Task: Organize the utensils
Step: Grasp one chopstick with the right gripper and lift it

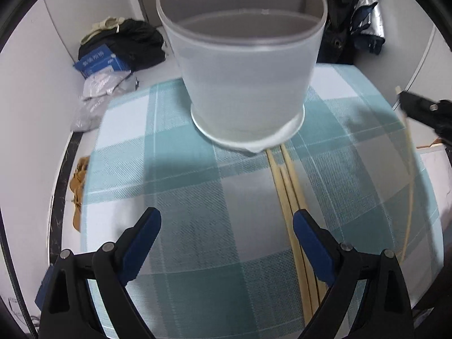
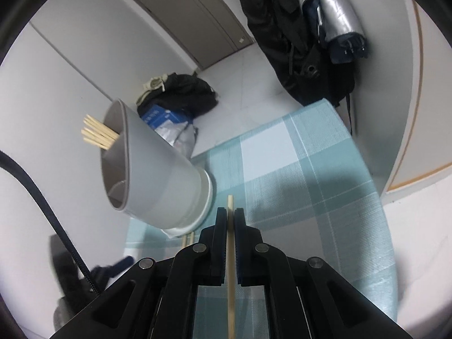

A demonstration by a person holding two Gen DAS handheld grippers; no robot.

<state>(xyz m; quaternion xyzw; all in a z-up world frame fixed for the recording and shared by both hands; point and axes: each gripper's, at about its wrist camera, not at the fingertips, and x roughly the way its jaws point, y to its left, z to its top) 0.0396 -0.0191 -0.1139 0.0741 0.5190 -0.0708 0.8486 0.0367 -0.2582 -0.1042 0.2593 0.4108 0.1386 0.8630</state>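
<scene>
Nearest in the left wrist view, the left gripper (image 1: pixel 227 226) has its jaws released and spread wide, with nothing between the blue pads. Under and just beyond them lies the teal checked cloth (image 1: pixel 183 175) that covers the worktop. A small bundle of loose chopsticks (image 1: pixel 288 186) lies on the cloth, running from beside the right-hand pad up to the foot of the utensil holder (image 1: pixel 243 84).

In the right wrist view, the right gripper (image 2: pixel 231 212) has its jaws clenched on a single chopstick (image 2: pixel 230 254), which runs lengthwise between the pads and pokes out a little past the tips (the same stick shows as a thin pale line at the right edge of the left wrist view). This gripper is held above the cloth, to the right of the holder.

The holder is a pale grey, round cup with a divider inside, standing on the cloth with a white base ring. Several stored chopsticks (image 2: pixel 99 135) stick out of its far compartment.

Farther off, on the floor, lie a black bag (image 1: pixel 132 42) and a blue box (image 1: pixel 99 63). Dark coats (image 2: pixel 282 28) hang behind.
</scene>
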